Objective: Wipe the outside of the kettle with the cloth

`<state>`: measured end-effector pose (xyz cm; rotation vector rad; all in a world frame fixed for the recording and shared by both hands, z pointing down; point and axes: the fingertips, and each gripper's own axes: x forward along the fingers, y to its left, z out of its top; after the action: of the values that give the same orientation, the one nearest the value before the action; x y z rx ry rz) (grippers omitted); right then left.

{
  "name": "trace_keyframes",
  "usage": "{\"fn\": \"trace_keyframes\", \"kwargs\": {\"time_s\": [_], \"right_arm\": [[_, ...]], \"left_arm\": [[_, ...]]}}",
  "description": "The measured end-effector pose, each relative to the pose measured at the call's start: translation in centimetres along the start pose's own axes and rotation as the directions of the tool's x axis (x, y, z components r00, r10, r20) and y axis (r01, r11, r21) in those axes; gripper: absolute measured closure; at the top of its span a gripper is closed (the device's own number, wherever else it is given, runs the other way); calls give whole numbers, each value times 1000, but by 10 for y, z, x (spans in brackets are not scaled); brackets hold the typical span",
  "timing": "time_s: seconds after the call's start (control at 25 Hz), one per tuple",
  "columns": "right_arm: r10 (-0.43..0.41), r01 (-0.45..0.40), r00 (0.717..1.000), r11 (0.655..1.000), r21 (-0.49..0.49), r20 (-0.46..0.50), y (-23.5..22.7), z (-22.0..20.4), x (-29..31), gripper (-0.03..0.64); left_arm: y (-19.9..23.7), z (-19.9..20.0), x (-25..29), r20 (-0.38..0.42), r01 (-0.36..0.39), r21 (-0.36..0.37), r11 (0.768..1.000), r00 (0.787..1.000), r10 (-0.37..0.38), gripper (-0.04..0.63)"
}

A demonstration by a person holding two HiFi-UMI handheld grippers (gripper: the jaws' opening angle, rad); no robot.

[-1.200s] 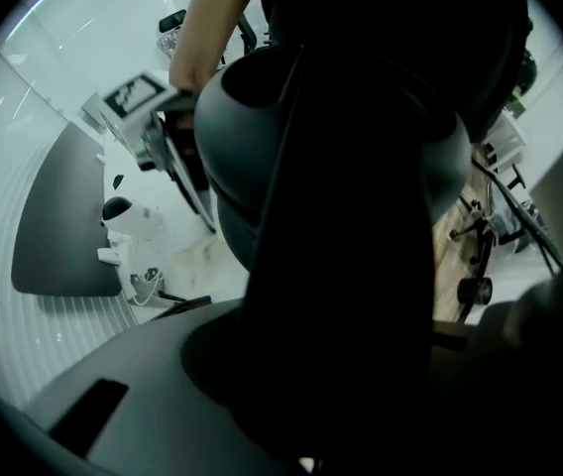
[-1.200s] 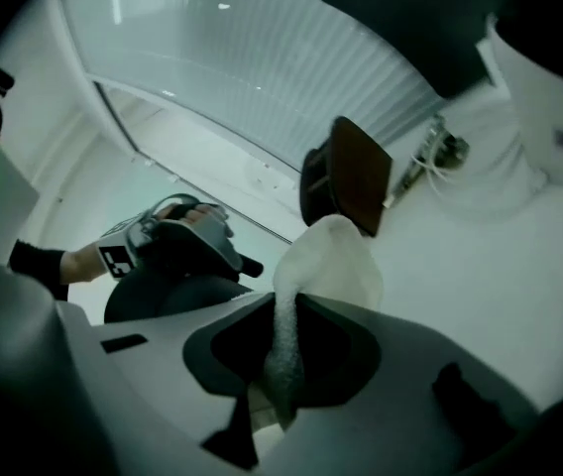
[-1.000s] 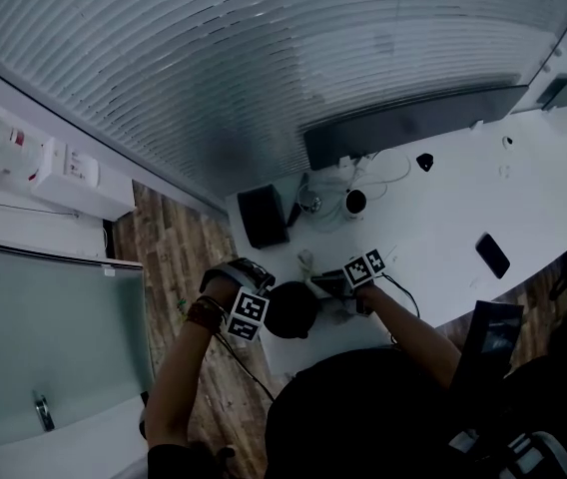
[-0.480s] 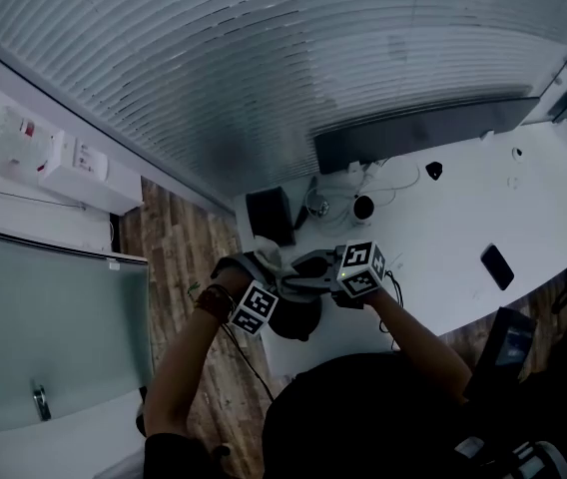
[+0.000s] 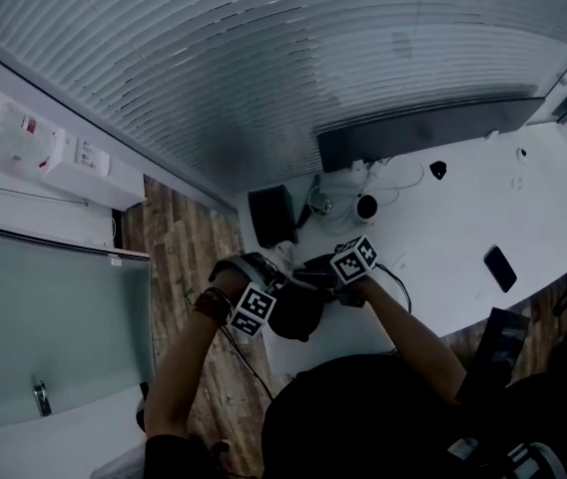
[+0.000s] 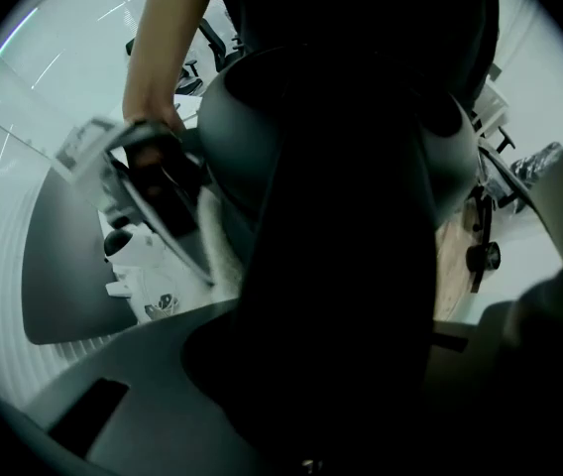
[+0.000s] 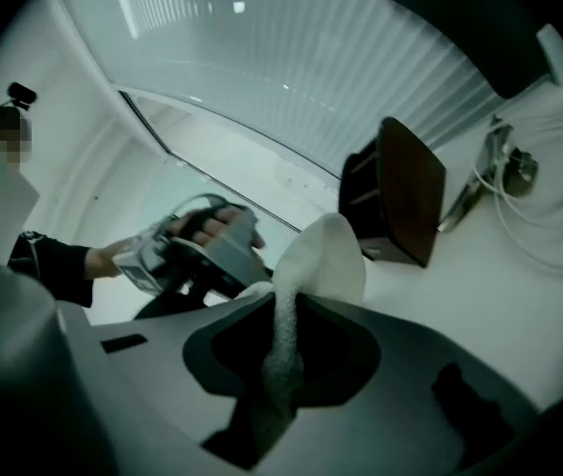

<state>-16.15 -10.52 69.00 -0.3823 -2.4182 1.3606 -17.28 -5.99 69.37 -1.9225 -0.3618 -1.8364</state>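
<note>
1. L gripper (image 5: pixel 262 292): jaws clamped on dark handle (image 6: pixel 346 266) of kettle (image 5: pixel 295 312); handle fills whole gap in L gripper view.
2. R gripper (image 5: pixel 323 272): jaws pinched tight on white cloth (image 7: pixel 313 254); cloth runs through the gap and sticks up past the tips as a rounded fold.
3. Kettle: dark, at near edge of white table (image 5: pixel 443 218), btwn both grippers; rounded grey body showing either side of handle.
4. Cloth edge touching kettle body, just beside R gripper, per L gripper view.
5. Elsewhere on table: dark box (image 7: pixel 400 191) upright beyond cloth; cables (image 7: pixel 544 201) near it; flat dark slab (image 5: pixel 499 267) well apart, far right.
</note>
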Motion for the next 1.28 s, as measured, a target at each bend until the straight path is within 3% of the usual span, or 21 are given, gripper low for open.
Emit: {"fn": "trace_keyframes", "kwargs": {"time_s": [0.08, 0.24, 0.32, 0.4, 0.48, 0.56, 0.64, 0.76, 0.84, 0.88, 1.0, 1.08, 1.2, 1.28], "right_arm": [[-52, 52, 999, 996, 78, 0, -29, -15, 0, 560], [-132, 105, 987, 962, 252, 91, -64, -42, -13, 560], [-161, 132, 982, 961, 244, 102, -64, -44, -14, 560], [-186, 165, 976, 971, 174, 111, -56, -34, -14, 560], [-180, 162, 961, 981, 103, 209, -39, -10, -27, 560], [-140, 127, 912, 990, 57, 386, -9, 24, -56, 560], [-74, 83, 831, 997, 10, 551, 26, 51, -94, 560], [38, 3, 705, 998, -57, 708, 77, 65, -149, 560], [70, -27, 646, 997, -68, 760, 102, 61, -174, 560], [68, -21, 636, 997, -71, 769, 108, 53, -184, 560], [20, 62, 663, 995, -81, 749, 118, 24, -198, 560], [-17, 120, 682, 989, -89, 731, 126, 8, -199, 560], [-35, 139, 677, 987, -81, 735, 133, -7, -202, 560], [-40, 131, 666, 989, -63, 744, 135, -18, -201, 560]], "left_arm": [[2, 2, -1, -5, -5, 13, 1000, 1000, 5, 500], [0, 4, 0, -10, -16, -11, 1000, 1000, 16, 500], [-4, 2, -1, -11, -24, -24, 999, 1000, 23, 500], [-6, -2, -1, -10, -21, -51, 998, 1000, 21, 500], [-10, -5, 1, -1, -4, -113, 994, 1000, 4, 499], [-18, -9, 1, 13, 10, -192, 981, 1000, -8, 499], [-25, -12, 0, 16, 10, -273, 962, 1000, -6, 499], [-28, -14, -2, 5, -37, -390, 920, 999, 43, 499], [-26, -18, -6, -1, -81, -478, 875, 996, 92, 485], [-25, -20, -9, -1, -100, -520, 849, 993, 116, 477], [-29, -25, -18, 12, -139, -644, 752, 981, 191, 453], [-45, -28, -22, 20, -162, -729, 666, 966, 257, 445], [-65, -31, -28, 17, -197, -837, 511, 923, 384, 442], [-71, -31, -30, -9, -225, -869, 440, 898, 440, 442]]}}
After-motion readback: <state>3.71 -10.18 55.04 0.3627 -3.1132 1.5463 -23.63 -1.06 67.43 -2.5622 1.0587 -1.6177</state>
